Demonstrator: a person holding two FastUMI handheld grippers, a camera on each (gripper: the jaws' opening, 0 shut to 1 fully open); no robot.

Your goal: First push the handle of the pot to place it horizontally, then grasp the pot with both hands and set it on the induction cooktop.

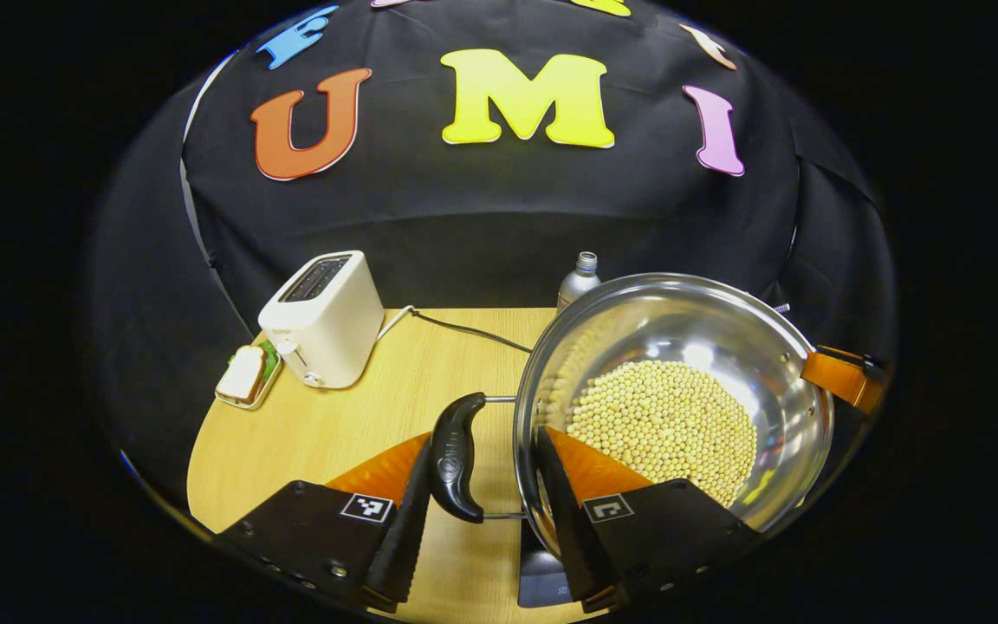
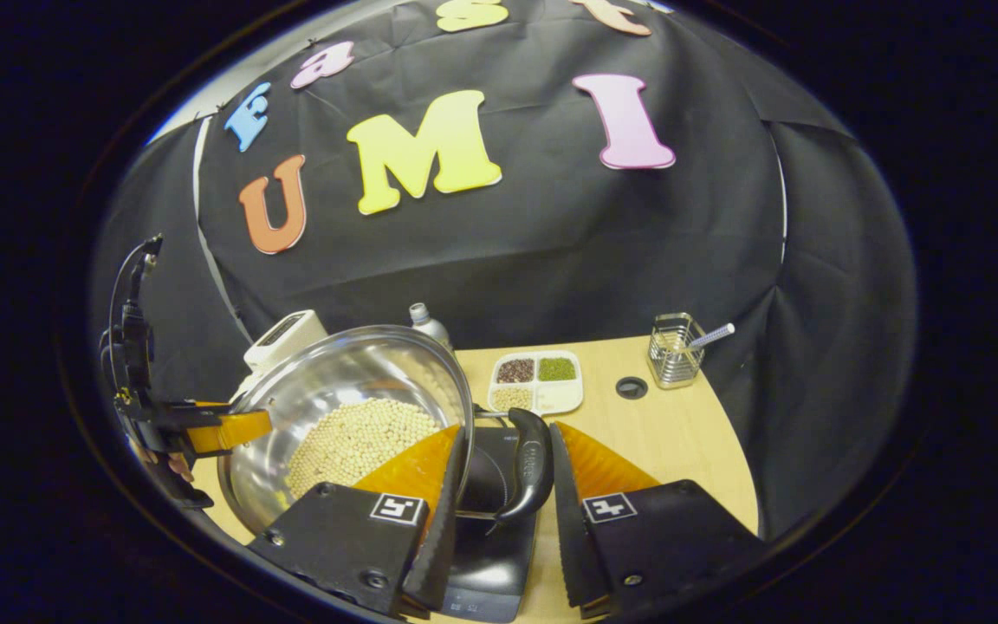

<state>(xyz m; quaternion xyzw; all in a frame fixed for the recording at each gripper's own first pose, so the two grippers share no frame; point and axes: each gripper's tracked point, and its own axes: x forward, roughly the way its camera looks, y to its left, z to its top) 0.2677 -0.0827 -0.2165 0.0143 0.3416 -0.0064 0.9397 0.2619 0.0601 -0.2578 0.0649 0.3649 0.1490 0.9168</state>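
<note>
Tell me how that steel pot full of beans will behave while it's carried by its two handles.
The pot looks fairly heavy for its size, since a thick layer of beans covers its bottom. Those loose beans will probably slide toward whichever side dips, shifting the weight. The polished bowl looks stiff, but its handles hang on thin wire loops, so it may swing or tilt.

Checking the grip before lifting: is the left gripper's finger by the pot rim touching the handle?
Apart. The left gripper view shows bare table between that finger and the handle.
</note>
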